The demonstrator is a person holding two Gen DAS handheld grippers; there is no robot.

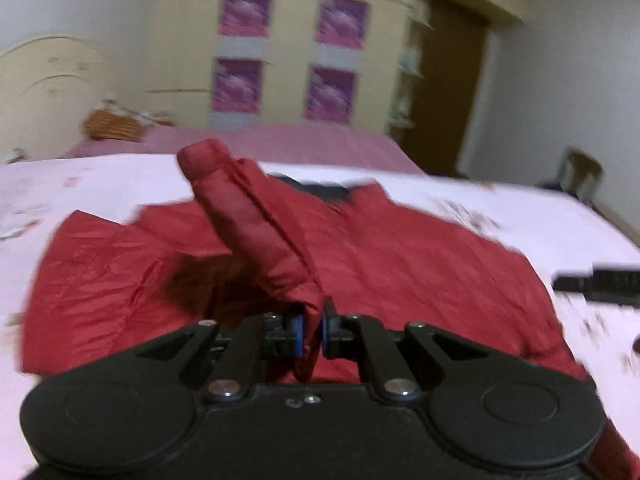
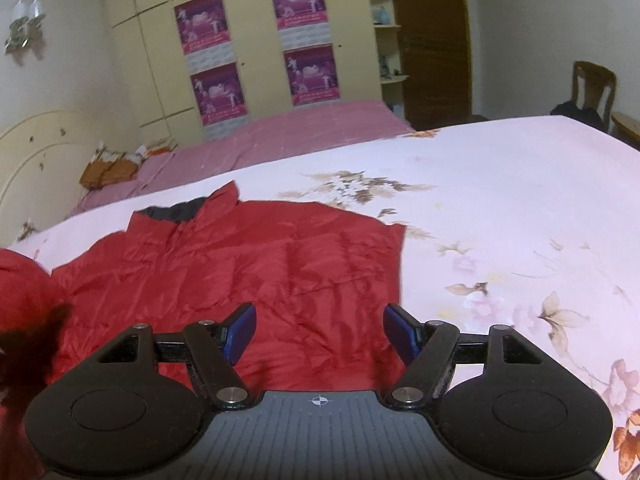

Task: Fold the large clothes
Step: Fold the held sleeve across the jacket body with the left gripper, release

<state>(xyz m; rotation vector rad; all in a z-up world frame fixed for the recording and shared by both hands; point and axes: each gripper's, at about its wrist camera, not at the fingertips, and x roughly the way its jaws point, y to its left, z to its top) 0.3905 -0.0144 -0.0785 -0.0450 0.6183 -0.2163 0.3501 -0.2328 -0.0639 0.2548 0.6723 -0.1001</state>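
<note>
Left wrist view is showing the left gripper (image 1: 313,330) pinching a fold of the red jacket (image 1: 400,272), its blue pads nearly together on the cloth, and a sleeve (image 1: 240,216) is rising ahead of it, lifted off the body of the garment. Right wrist view is showing the right gripper (image 2: 319,334) hanging with its jaws wide and holding nothing, the jacket's body (image 2: 256,264) lying flat just beyond and under its fingers on the bed (image 2: 520,200).

Judging by the quilted, shiny shell, the jacket is looking light, puffy and soft, and probably slippery, so a thin pinch may be slipping; it should be springing back rather than holding a crease. Seams, the cuff, the hem and the dark collar (image 2: 176,212) ahead of the right gripper are looking like the firmest places to take hold, since the fabric is doubled there. The far edge of the body, ahead and to the right of the right gripper, is lying within easy reach.

No open container is showing; shut cupboards (image 2: 248,40) are standing far ahead of both grippers, with contents hidden.
</note>
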